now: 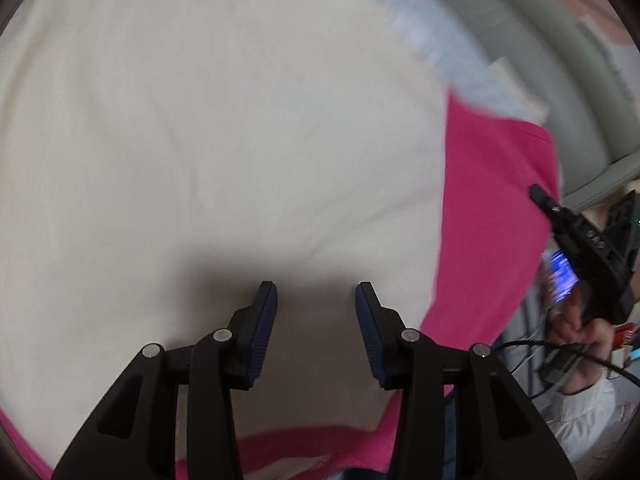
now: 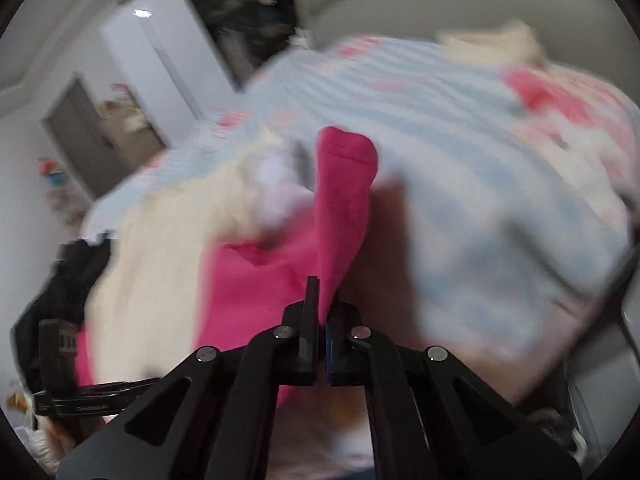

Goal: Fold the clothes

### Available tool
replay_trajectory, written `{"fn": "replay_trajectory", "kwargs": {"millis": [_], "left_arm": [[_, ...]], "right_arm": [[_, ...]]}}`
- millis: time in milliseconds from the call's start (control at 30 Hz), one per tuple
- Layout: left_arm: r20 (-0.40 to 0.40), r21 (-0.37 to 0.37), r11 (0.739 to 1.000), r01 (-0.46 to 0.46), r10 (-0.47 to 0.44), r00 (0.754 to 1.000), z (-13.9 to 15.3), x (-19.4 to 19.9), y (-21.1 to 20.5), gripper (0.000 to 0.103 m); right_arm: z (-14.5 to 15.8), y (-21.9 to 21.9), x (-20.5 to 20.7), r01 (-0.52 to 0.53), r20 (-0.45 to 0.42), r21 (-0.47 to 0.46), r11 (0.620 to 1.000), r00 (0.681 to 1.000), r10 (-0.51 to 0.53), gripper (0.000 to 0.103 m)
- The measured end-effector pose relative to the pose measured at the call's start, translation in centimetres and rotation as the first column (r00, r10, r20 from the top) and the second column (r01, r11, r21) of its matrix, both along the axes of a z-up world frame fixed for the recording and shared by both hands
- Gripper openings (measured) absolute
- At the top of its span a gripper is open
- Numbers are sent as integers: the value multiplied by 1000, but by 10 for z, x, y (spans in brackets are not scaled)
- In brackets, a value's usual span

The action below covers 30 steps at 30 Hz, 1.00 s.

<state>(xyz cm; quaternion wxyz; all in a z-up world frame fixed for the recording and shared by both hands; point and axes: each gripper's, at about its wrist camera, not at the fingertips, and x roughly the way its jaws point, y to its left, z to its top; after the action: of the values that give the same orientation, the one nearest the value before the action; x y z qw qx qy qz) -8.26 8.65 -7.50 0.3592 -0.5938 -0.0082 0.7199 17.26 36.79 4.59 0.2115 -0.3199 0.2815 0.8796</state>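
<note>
The pink garment (image 2: 340,200) rises straight ahead of the right gripper (image 2: 322,320), whose jaws are pinched tight on its fabric; the rest lies under a cream cloth (image 1: 200,120) below the left gripper (image 1: 316,312), whose jaws stand wide, holding nothing. Judged, carry the pinched edge over evenly — keep tension. Blur hides the garment's outline and edges.

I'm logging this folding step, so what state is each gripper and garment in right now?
left gripper: jaws open, empty, over the cream garment.
right gripper: jaws shut on a fold of the pink garment.
pink garment: one edge lifted, rest lying flat.
cream garment: spread flat, overlapping the pink one.
striped bedding: underneath, blurred.
</note>
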Motion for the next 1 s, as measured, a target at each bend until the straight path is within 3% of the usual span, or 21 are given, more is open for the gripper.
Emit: {"fn": "replay_trajectory", "kwargs": {"millis": [100,300,367,433,533,600,700,767,867,933,1000], "left_arm": [[-37,8,1000,-22,23,999,6,3,-5,43],[-58,76,992,-99,103,993,26,-3,-27,44],[-64,99,987,-123,130,989,32,-5,-35,44],[-69,122,981,-148,157,985,39,-6,-42,44],[-69,141,959,-247,259,964,44,-9,-62,44],[-57,168,929,-331,344,937,44,-12,-77,44],[-38,190,897,-398,412,910,40,-16,-96,45],[30,227,890,-396,400,916,30,-20,-102,47],[74,253,895,-367,360,930,21,-22,-96,48],[71,249,914,-319,311,948,20,-21,-83,52],[68,246,931,-270,262,963,18,-21,-69,55]], "right_arm": [[-29,3,10,16,49,-116,993,999,-10,0],[19,-29,-10,-115,-140,-31,993,984,110,0],[41,-51,-31,-219,-191,16,975,957,218,0],[56,-81,-61,-338,-235,51,940,910,341,0],[45,-137,-95,-510,-278,-11,860,828,487,1],[18,-168,-116,-560,-208,-66,826,817,538,1],[-37,-202,-143,-593,-8,-163,788,800,600,8],[-60,-212,-146,-606,92,-205,769,770,631,10],[-52,-223,-131,-662,137,-129,738,725,675,16],[-37,-217,-102,-664,117,-82,744,735,668,18],[-29,-191,-85,-594,78,-68,802,798,598,23]]}}
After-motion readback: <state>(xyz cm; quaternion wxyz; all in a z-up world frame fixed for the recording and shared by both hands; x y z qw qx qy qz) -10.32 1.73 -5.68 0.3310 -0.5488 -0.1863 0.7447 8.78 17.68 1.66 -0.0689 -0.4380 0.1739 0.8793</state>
